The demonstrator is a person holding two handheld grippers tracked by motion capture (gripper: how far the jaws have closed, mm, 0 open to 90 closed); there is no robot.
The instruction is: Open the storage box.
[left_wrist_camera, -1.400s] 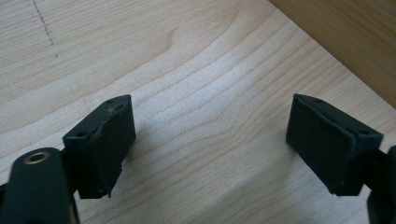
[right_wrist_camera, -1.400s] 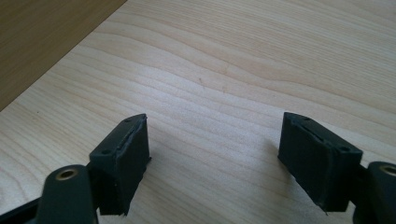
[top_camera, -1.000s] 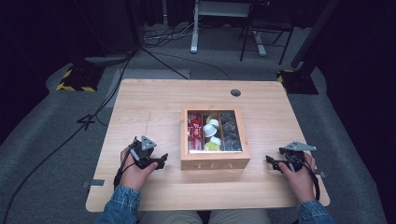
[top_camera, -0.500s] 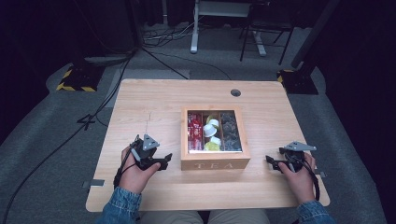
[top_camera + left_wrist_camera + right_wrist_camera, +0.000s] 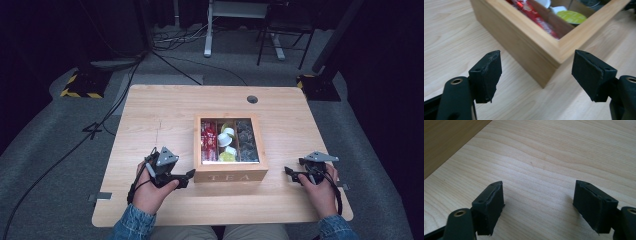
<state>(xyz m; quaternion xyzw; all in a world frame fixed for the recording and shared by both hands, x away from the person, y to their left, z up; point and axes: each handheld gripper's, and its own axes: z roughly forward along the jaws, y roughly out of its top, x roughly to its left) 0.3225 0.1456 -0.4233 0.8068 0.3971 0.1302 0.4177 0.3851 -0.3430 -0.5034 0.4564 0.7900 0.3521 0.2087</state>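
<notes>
An open wooden tea box (image 5: 230, 175) stands mid-table, with red sachets (image 5: 208, 142), white and green capsules (image 5: 227, 145) and dark pods (image 5: 247, 140) in its compartments. My left gripper (image 5: 188, 175) is held just off the box's front left corner, its tips close to the wood. In the left gripper view the left gripper (image 5: 536, 67) is open, the box corner (image 5: 554, 53) lies just ahead of the gap, and red sachets (image 5: 534, 16) show inside. My right gripper (image 5: 292, 174) rests right of the box. In its own view the right gripper (image 5: 539, 195) is open over bare table.
The light wooden table (image 5: 165, 120) has a round cable hole (image 5: 252, 99) at the back right. The box's side wall (image 5: 446, 140) lies left of the right gripper. Beyond the table are grey carpet, a black cable (image 5: 75, 145) and furniture legs (image 5: 207, 30).
The left hand has lifted a little and moved right, toward the box's front left corner. The right hand has kept still.
</notes>
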